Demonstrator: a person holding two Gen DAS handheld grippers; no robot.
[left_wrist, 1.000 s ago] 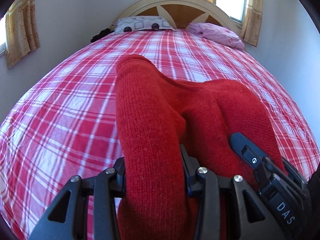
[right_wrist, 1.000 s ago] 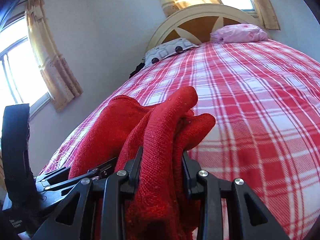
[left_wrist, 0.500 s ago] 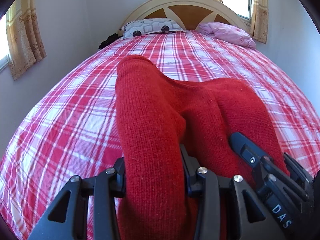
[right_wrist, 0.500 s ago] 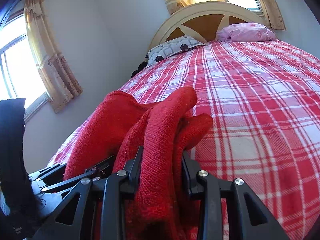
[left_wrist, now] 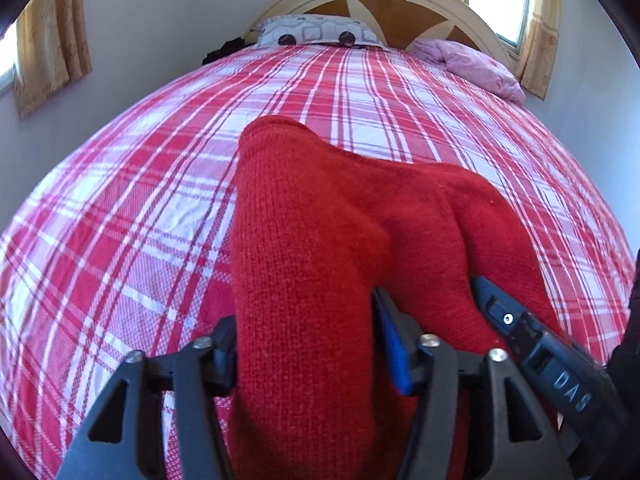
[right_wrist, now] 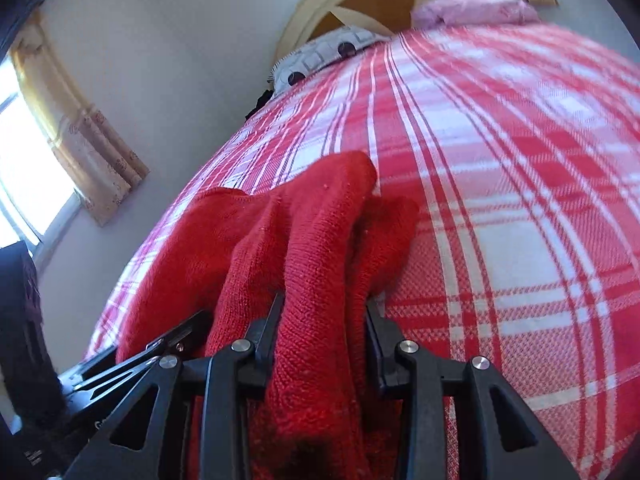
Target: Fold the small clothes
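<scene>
A red knitted garment (left_wrist: 320, 240) is held above the red-and-white plaid bed (left_wrist: 120, 208). My left gripper (left_wrist: 306, 320) is shut on a thick fold of it, which stands up between the fingers. My right gripper (right_wrist: 324, 304) is shut on another bunched fold of the same red garment (right_wrist: 312, 232). The two grippers are close side by side: the right one (left_wrist: 540, 344) shows at the lower right of the left wrist view, and the left one (right_wrist: 160, 344) shows at the lower left of the right wrist view. The cloth hides the fingertips.
A patterned grey pillow (left_wrist: 316, 34) and a pink pillow (left_wrist: 476, 66) lie at the head of the bed by the arched headboard (left_wrist: 400, 4). A dark item (left_wrist: 224, 50) sits beside the grey pillow. Curtained windows (right_wrist: 76, 148) flank the bed.
Both grippers have moved forward and lower over the bed with the garment still held. The right wrist view has tilted and blurs with motion.
</scene>
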